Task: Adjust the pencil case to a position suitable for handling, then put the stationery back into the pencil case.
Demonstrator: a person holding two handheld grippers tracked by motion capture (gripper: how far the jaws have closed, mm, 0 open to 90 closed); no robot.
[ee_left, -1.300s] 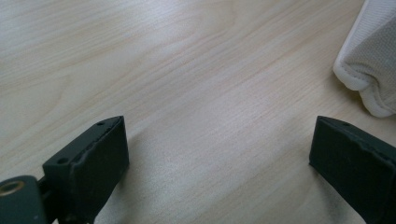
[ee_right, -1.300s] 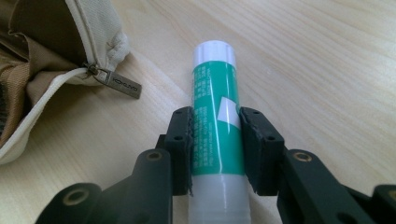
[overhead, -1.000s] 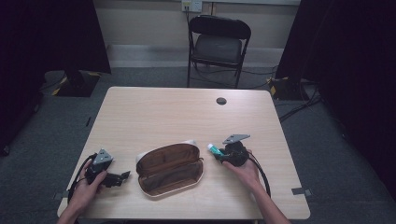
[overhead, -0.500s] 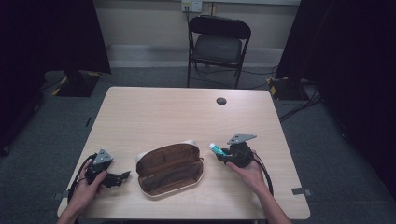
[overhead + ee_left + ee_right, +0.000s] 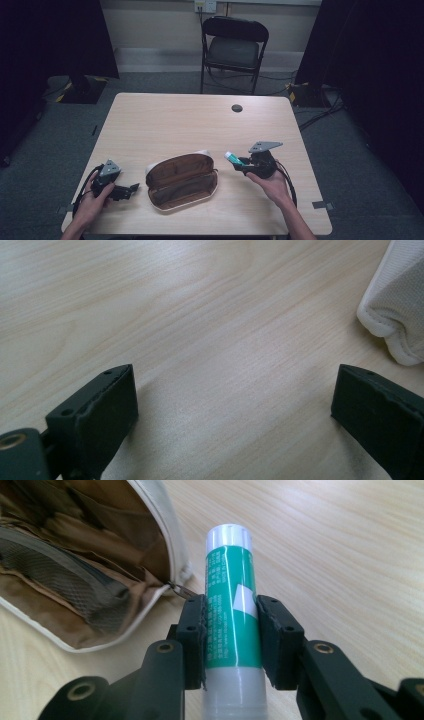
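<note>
A green-and-white tube (image 5: 230, 600) with a white cap sits clamped between the jaws of my right gripper (image 5: 231, 630). In the high view the right gripper (image 5: 241, 164) hovers above the table just right of the open pouch (image 5: 181, 181), and the tube (image 5: 234, 158) points toward it. The pouch is cream outside with a brown lining (image 5: 75, 555) and lies unzipped at the table's front middle. My left gripper (image 5: 131, 189) rests low at the front left, jaws open and spread over bare wood (image 5: 235, 405), with the pouch's white corner (image 5: 395, 315) off to one side.
The light wood table (image 5: 200, 120) has a small black disc (image 5: 237, 108) near its far edge. A black folding chair (image 5: 233, 47) stands beyond the table. Cables (image 5: 320, 112) trail on the grey carpet at the right.
My right gripper has lifted with the tube and shifted slightly right. The left gripper and the pouch have stayed put.
</note>
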